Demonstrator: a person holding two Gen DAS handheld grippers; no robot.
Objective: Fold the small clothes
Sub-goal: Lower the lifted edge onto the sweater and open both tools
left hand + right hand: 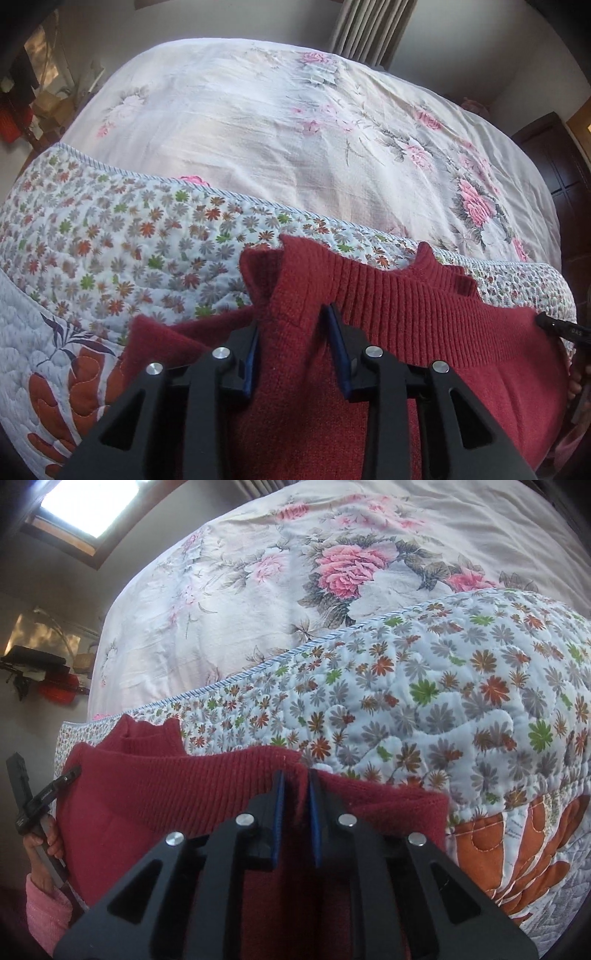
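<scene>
— While the dark red knitted sweater (388, 332) fills the lower middle of the left wrist view, what have the left gripper's (295, 325) fingers got hold of?

— A thick bunch of the knit near the ribbed band. The blue-padded fingers stand moderately apart, with the fabric filling the gap between them.

— And the right gripper (295, 786)?

— In the right wrist view its fingers are nearly together, pinching a thin edge of the same sweater (147, 794) at the top of the ribbed band, at lower centre of the frame.

— Where does the garment lie?

— On a white quilted bedspread printed with small grey, orange and green flowers (110, 258), which covers the near part of the bed. The sweater's ribbed collar points toward the upper part of the frame in the left wrist view.

— What is beyond it?

— A pale cream sheet with large pink roses (277, 122) across the upper half. At the lower left of the right wrist view, a hand (44, 845) in a pink fuzzy sleeve (48, 908) grips the other tool's handle.
</scene>
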